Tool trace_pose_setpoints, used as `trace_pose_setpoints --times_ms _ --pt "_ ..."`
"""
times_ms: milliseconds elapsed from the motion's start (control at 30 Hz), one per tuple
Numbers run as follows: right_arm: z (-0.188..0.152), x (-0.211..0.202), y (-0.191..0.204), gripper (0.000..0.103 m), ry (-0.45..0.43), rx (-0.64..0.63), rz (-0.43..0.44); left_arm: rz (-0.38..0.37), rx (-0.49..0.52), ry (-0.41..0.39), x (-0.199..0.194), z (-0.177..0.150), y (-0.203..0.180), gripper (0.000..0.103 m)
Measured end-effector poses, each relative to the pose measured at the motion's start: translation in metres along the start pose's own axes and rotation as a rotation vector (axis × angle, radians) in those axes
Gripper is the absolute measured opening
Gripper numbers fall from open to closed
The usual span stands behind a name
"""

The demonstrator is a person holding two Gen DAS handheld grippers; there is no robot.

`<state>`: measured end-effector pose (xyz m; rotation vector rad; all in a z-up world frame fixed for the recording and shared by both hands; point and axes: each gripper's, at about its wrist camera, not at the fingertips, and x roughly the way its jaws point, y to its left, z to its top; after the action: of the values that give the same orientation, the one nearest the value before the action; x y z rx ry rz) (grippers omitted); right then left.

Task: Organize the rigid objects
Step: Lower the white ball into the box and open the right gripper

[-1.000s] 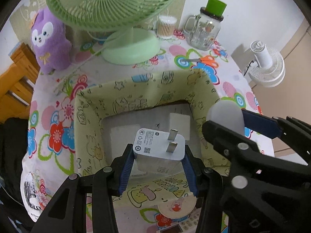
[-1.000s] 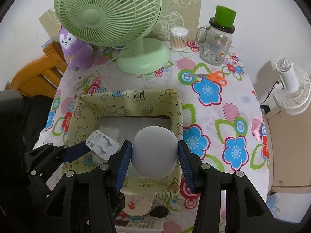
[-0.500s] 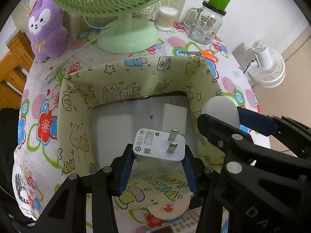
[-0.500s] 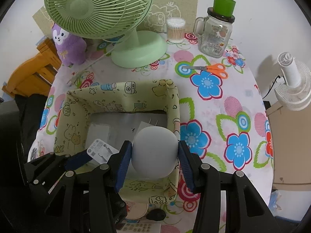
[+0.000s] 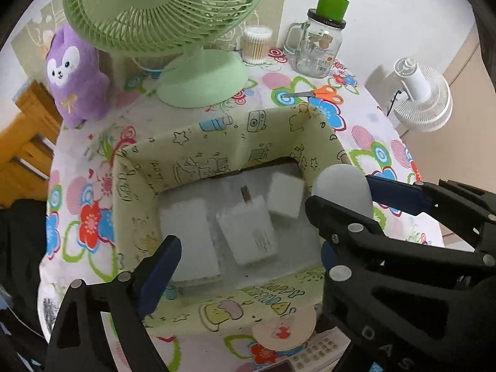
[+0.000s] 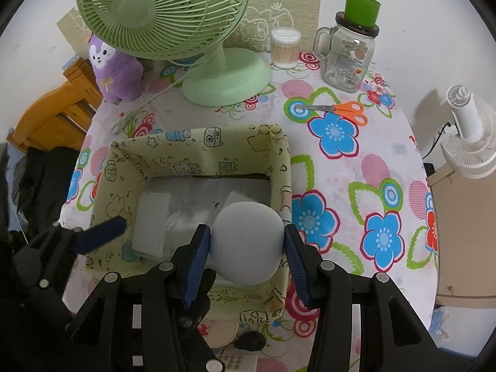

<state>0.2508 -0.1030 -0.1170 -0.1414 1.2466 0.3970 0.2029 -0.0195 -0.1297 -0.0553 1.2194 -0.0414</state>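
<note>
A yellow-green cartoon-print fabric box (image 5: 217,130) stands on the flowered tablecloth. My left gripper (image 5: 251,248) hangs over it, its jaws opening wide. Between and below the blue pads (image 5: 161,263), untouched, a white plug charger (image 5: 248,232) lies on the box floor with its prongs pointing away. A flat white block (image 5: 189,235) and a small white cube (image 5: 285,198) lie beside it. My right gripper (image 6: 247,232) is shut on a white rounded dome (image 6: 248,241), held over the box's (image 6: 198,138) right near corner. In the left wrist view, the dome (image 5: 341,189) shows in the right gripper (image 5: 372,217).
Behind the box stand a green table fan (image 6: 223,74), a purple plush (image 6: 117,68), a cotton-swab jar (image 6: 285,48) and a glass mug jar with a green lid (image 6: 350,59). Orange scissors (image 6: 341,110) lie at the back right. A white fan (image 6: 471,142) stands off the table.
The left jaws have swung wide apart and the charger has dropped from them onto the box floor. The right gripper still holds the dome in the same place.
</note>
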Motion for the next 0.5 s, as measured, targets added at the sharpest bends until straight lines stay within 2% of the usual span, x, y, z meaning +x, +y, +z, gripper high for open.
trace_pose_setpoints --times_ms 200,267,500 --pt "0.003 -0.001 0.006 0.051 -0.009 -0.025 0.013 0.046 0.007 0.010 0.000 -0.001 0.005 0.096" --pt "0.005 0.002 0.008 0.051 -0.008 -0.032 0.018 0.053 0.008 0.011 -0.001 0.000 0.008 0.100" --pt "0.014 0.015 0.016 0.051 0.006 -0.056 0.030 0.085 0.014 0.013 0.002 0.004 0.016 0.101"
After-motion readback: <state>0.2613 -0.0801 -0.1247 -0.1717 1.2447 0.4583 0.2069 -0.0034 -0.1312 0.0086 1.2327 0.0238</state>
